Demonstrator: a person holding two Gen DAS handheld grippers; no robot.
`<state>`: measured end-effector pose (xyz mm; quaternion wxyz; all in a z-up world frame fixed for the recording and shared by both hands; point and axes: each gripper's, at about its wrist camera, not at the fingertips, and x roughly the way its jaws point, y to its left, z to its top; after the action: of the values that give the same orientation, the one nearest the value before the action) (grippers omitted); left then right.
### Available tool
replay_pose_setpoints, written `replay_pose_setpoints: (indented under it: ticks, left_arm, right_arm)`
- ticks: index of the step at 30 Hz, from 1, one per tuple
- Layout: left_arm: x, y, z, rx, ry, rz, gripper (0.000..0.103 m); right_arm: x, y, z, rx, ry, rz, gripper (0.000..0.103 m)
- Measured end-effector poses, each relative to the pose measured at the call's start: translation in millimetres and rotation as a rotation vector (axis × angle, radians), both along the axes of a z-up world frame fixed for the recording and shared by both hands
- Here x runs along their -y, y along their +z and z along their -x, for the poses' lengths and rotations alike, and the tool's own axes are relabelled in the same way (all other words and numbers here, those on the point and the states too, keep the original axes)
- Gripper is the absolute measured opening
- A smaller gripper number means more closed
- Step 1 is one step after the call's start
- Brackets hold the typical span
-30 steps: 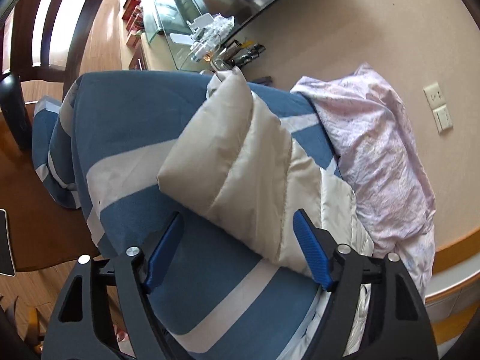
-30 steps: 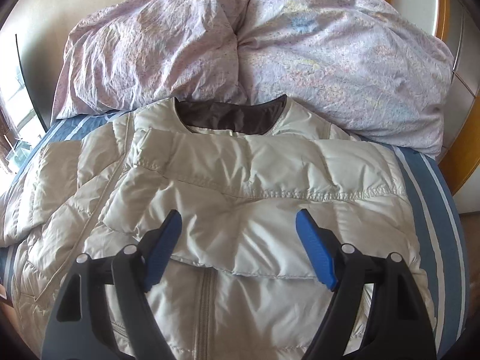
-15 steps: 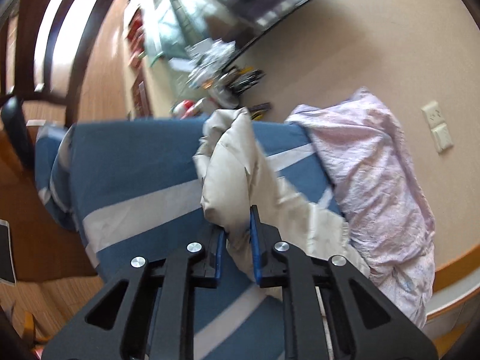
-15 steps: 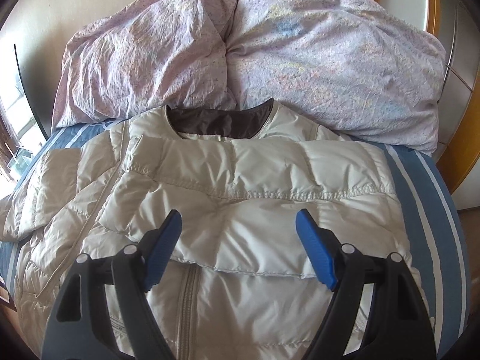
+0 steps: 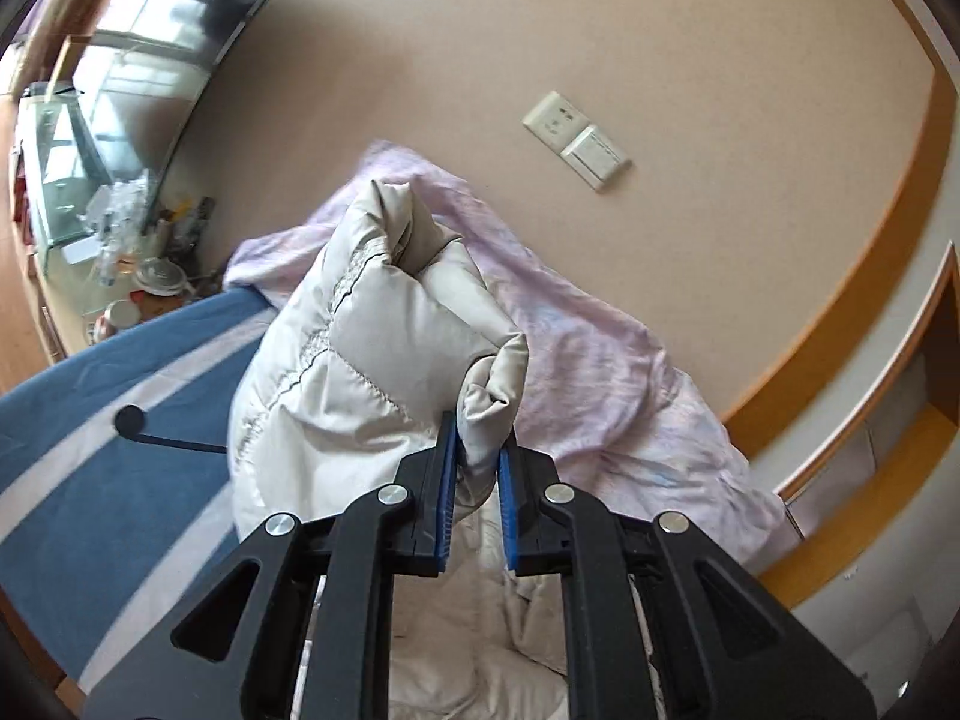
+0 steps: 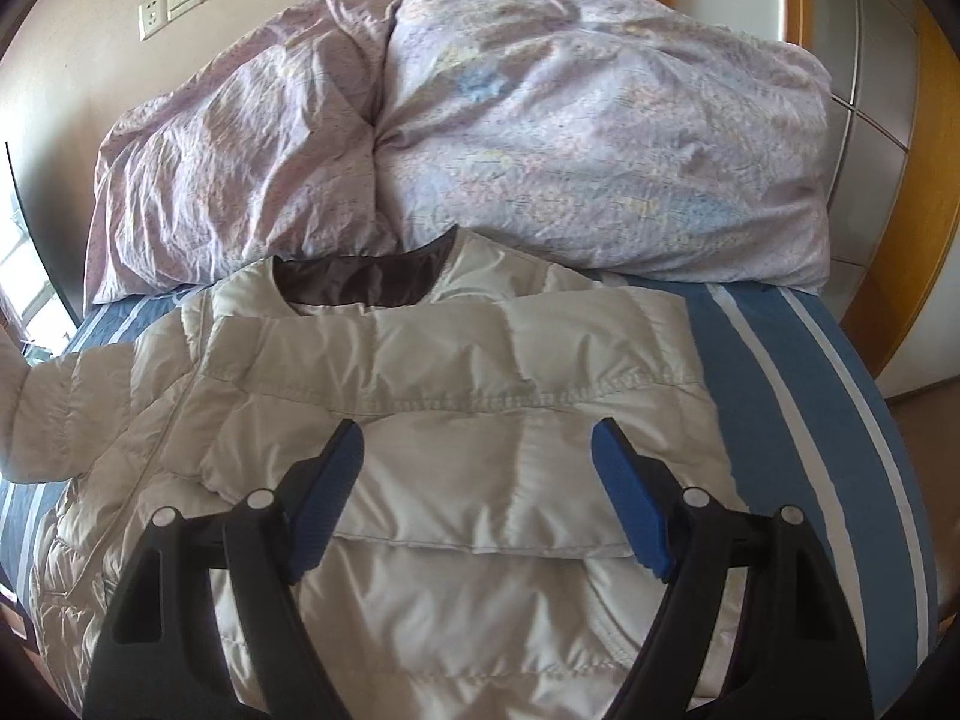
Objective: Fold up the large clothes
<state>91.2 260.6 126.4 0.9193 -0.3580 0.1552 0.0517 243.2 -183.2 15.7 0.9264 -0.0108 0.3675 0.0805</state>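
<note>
Jacket [image 6: 456,420] lies flat on the bed [image 6: 798,396], its sleeve [image 5: 384,324] pinched up tight in the left tongs [image 5: 477,498], so lay it slowly across the chest while the wide-open, empty right tongs [image 6: 477,501] wait above.

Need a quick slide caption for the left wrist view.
Left gripper pinches the jacket sleeve above the bed.

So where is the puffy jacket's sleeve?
In the left wrist view, the sleeve is lifted mid-frame, pinched by the left gripper, before the lilac duvet.
</note>
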Motion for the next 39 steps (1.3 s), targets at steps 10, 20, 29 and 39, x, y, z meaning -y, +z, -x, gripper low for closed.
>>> replay_pose_setpoints:
  ticks: [10, 20, 29, 39]
  left_arm:
    - [135.0, -8.2, -83.9, 0.001, -0.409, 0.006, 0.011]
    - [234.4, -78.0, -143.9, -0.203, -0.607, -0.061, 0.013]
    - [209.5, -78.4, -120.0, -0.164, -0.661, -0.084, 0.099]
    - [100.3, -84.1, -103.6, -0.336, -0.24, -0.379, 0.099]
  right_arm:
    - [33.2, -0.9, -3.6, 0.006, -0.067, -0.014, 0.079]
    - [44.3, -14.3, -16.1, -0.034, -0.093, -0.037, 0.079]
    - [40.7, -8.9, -18.3, -0.057, -0.035, -0.123, 0.079]
    - [-3.9, -51.2, -66.5, -0.413, 0.183, -0.548, 0.068]
